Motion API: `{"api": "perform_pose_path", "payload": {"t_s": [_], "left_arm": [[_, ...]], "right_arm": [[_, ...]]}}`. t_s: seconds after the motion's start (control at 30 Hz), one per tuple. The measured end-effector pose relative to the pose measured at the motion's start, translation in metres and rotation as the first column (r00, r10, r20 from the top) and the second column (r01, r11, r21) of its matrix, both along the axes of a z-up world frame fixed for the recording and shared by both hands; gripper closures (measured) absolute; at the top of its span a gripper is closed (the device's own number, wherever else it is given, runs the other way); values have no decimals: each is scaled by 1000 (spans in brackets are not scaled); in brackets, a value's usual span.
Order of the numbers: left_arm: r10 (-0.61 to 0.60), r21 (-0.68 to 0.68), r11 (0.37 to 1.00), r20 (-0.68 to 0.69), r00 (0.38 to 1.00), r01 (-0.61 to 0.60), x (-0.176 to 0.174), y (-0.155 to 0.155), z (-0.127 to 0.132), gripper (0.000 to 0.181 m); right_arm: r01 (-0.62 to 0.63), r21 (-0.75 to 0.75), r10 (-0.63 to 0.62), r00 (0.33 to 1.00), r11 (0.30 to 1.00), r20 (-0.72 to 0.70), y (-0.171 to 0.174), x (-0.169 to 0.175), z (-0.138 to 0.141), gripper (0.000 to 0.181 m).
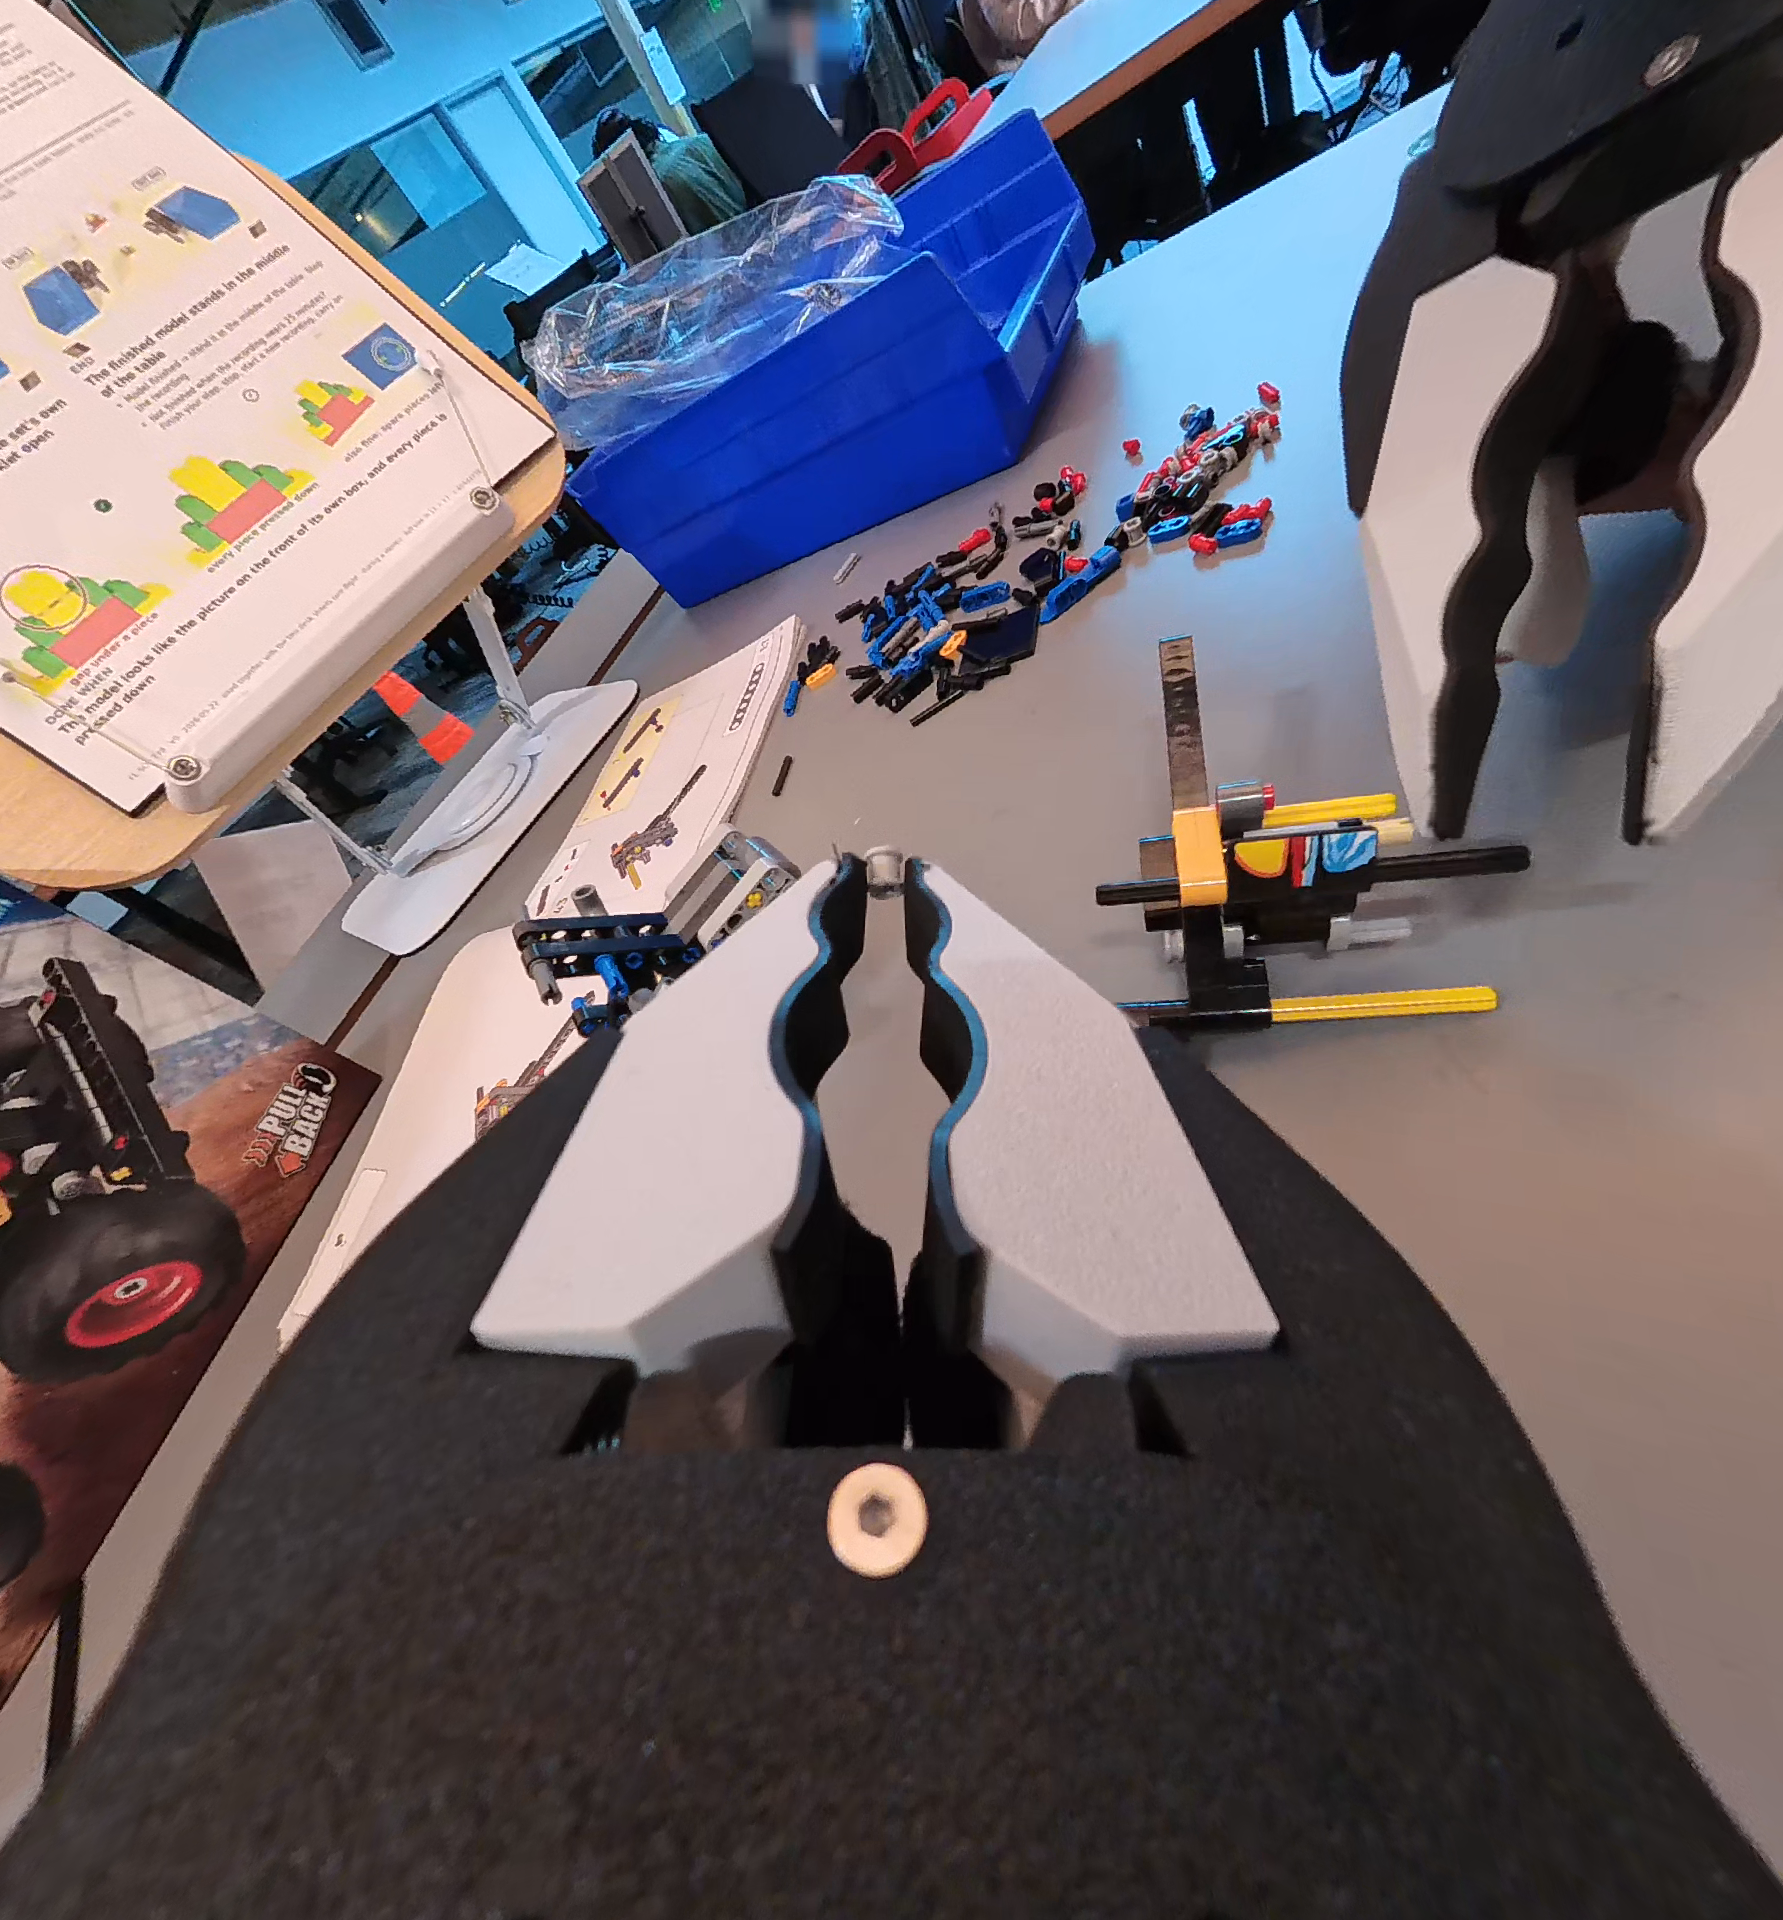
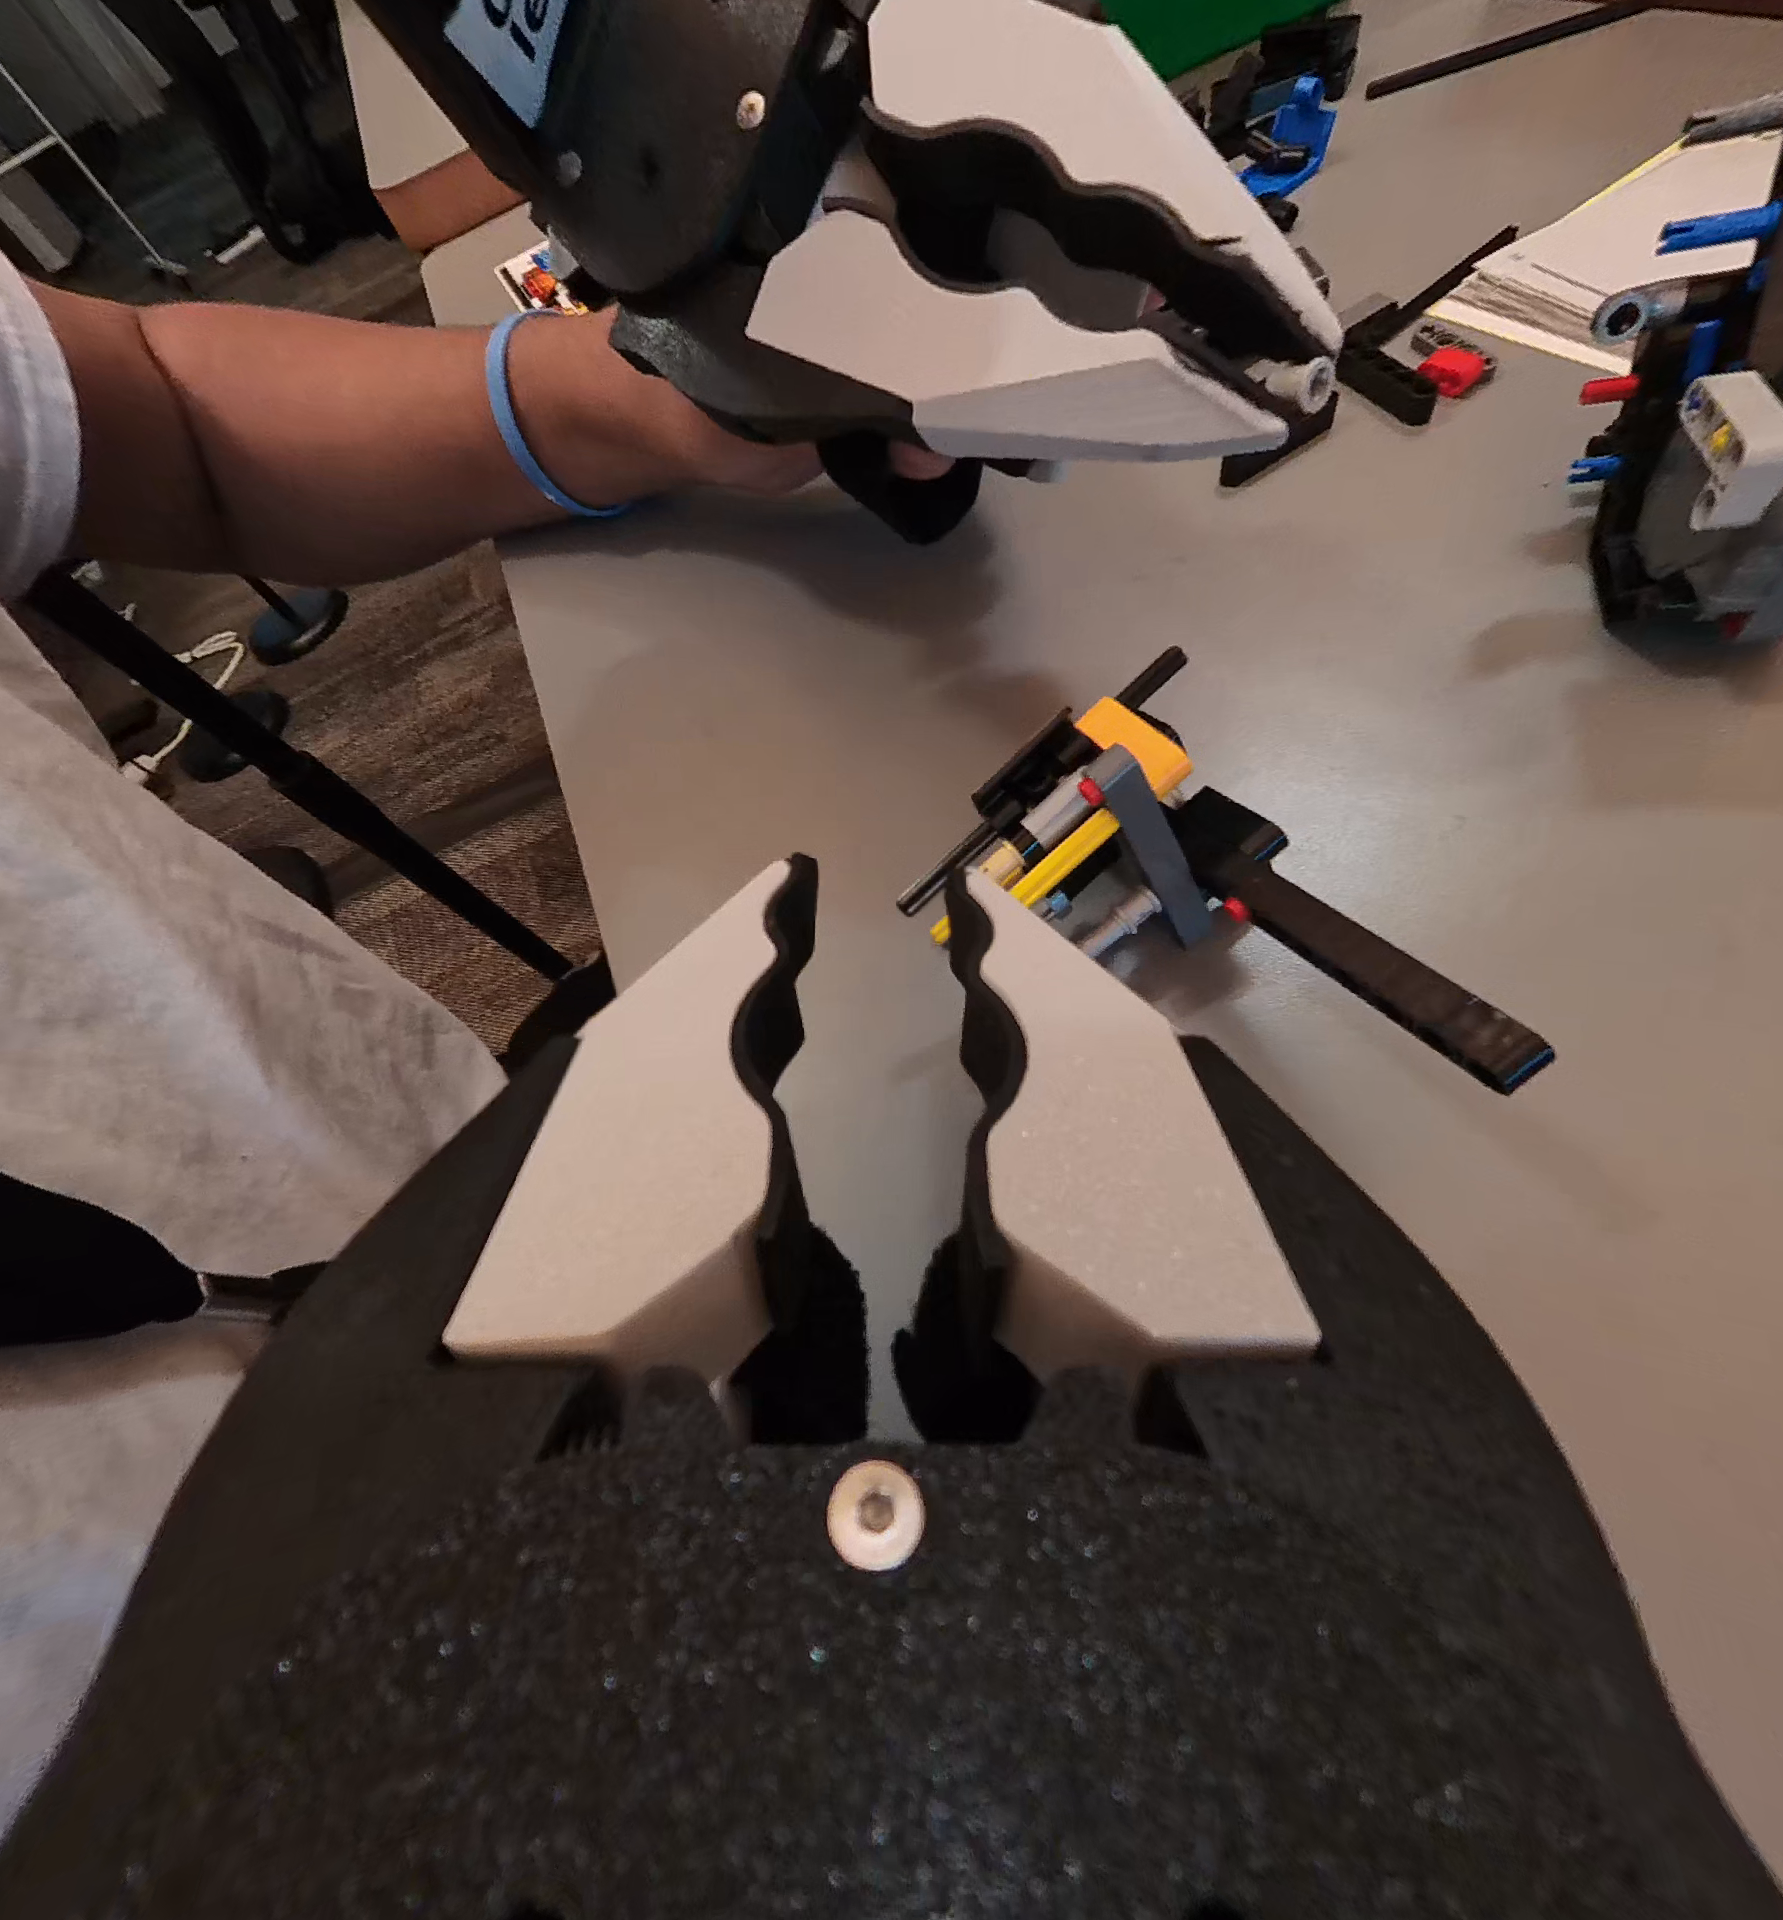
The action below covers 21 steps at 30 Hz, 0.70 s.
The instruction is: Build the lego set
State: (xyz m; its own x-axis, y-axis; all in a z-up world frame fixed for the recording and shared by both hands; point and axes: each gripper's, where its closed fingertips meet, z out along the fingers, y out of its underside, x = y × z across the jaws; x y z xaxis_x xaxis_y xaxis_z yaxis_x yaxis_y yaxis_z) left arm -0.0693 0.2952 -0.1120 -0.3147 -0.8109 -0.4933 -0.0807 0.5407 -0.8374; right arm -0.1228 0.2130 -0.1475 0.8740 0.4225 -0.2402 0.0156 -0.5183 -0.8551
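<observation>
My left gripper [image 1: 882,871] is shut on a small grey bush [image 1: 883,869], held at its fingertips above the table; it also shows in the right wrist view [image 2: 1308,387] with the bush [image 2: 1305,382]. A black, yellow and orange sub-assembly [image 1: 1271,883] with yellow and black axles lies on the grey table to its right; it also shows in the right wrist view [image 2: 1115,831]. My right gripper [image 2: 882,883] is open and empty just short of it, and shows upper right in the left wrist view [image 1: 1536,831]. A larger blue, black and grey chassis [image 2: 1718,488] stands farther off [image 1: 648,935].
Loose small pieces [image 1: 1053,561] are scattered mid-table beside a blue bin [image 1: 845,416] holding a plastic bag. An open booklet [image 1: 679,769], a stand with an instruction sheet [image 1: 191,416] and the set's box [image 1: 87,1195] sit left. A person's arm [image 2: 295,416] holds the left gripper. Some 11 centimeters of space lies between my two pairs of fingers.
</observation>
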Motion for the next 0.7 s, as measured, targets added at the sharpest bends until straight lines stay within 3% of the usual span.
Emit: {"api": "perform_pose_path", "payload": {"t_s": [0.03, 0.1, 0.2, 0.33, 0.47, 0.7], "left_arm": [[3, 1, 1000, 1, 1000, -3, 0, 1, 0, 176], [7, -1, 1000, 3, 1000, -7, 0, 2, 1, 176], [8, -2, 1000, 4, 1000, -8, -1, 2, 1, 176], [5, 12, 1000, 6, 1000, -5, -1, 1, 1, 176], [12, 19, 1000, 6, 1000, -13, 0, 3, 1, 176], [34, 0, 999, -5, 999, -34, 0, 11, -1, 176]], "right_arm": [[2, -1, -2, 1000, 1000, 10, -1, 2, 0, 157], [25, 4, -25, 996, 1000, 85, -5, 17, -1, 156], [149, 70, -162, 960, 986, 230, -9, 68, 11, 154], [209, 112, -228, 954, 972, 197, -13, 110, 26, 148], [107, 38, -111, 983, 994, 145, -5, 104, 8, 130], [-36, -32, 42, 979, 999, 199, 5, 80, -6, 133]]}}
